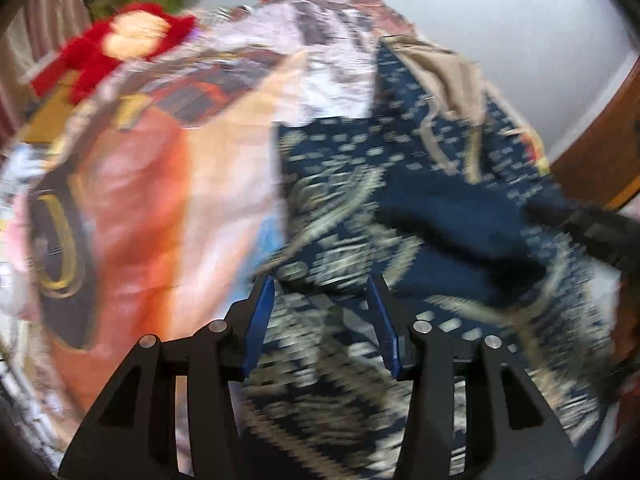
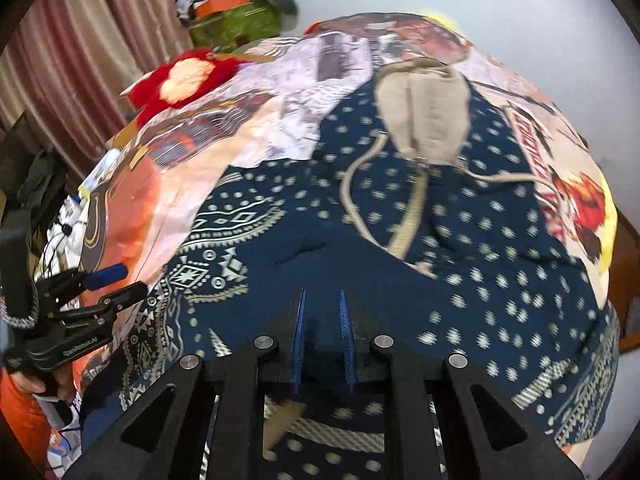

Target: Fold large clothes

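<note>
A large navy cloth (image 2: 460,280) with white dots and a patterned border lies spread over a bed with a printed sheet (image 2: 280,80). A beige strapped garment (image 2: 428,116) lies on its far part. My right gripper (image 2: 322,294) is shut on a raised fold of the navy cloth, whose plain dark side shows around the pads. That gripper shows blurred at the right edge (image 1: 580,220) of the left wrist view, with the lifted fold (image 1: 460,232) beside it. My left gripper (image 1: 320,280) hangs over the cloth's patterned border with its jaws apart and nothing between them; it shows at the cloth's left edge (image 2: 134,278).
A red plush toy (image 2: 188,76) lies at the bed's far left. Behind it stands a green box (image 2: 236,20) piled with things, and striped curtains (image 2: 80,60) hang on the left. Brown wooden furniture (image 1: 600,132) stands to the right. A hand with an orange sleeve (image 2: 24,400) holds the left gripper.
</note>
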Available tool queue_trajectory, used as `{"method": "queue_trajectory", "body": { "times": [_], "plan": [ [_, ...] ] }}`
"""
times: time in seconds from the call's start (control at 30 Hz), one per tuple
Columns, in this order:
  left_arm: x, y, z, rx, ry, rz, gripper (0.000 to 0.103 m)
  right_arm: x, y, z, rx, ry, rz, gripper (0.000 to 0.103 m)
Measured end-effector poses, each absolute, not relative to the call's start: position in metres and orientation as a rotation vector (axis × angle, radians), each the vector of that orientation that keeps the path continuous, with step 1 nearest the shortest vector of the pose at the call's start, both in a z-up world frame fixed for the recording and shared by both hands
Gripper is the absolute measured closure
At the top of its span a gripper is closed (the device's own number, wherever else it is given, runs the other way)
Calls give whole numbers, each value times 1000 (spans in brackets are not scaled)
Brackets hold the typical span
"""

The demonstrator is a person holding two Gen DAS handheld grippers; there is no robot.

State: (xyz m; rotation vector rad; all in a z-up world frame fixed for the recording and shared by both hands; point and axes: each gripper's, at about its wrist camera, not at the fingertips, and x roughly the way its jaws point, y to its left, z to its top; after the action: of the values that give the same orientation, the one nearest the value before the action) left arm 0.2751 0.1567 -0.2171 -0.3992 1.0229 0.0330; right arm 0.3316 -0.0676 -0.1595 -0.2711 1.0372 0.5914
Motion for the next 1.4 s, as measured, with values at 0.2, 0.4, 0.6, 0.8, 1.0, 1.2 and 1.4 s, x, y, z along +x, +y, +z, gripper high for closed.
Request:
{"method": "queue_trajectory", "body": {
  "times": [0.2,0.4,0.6,0.8,1.0,1.2,1.4],
  "plan": [
    [326,137,-238,-635,1114,-128,54,334,-78,-175,-290,1102,564,90],
    [365,116,-265,-742,1176,-145,54,340,-127,-199,-274,1223,504,90],
    [395,107,-263,-693,1170,-51,89,327,-182,-202,-249,1238,458,90],
    [399,47,-187,-408,994,-90,94,311,-246,-179,-109,1175,412,90],
    [392,-49,-124,-201,879,-294,95,286,-304,-155,-97,1069,285,90],
    [393,-135,-142,-94,977,-442,95,268,-357,-145,33,1040,217,90],
    [390,-179,-192,-79,1229,-532,87,248,-392,-147,128,1045,180,90]
  ]
}}
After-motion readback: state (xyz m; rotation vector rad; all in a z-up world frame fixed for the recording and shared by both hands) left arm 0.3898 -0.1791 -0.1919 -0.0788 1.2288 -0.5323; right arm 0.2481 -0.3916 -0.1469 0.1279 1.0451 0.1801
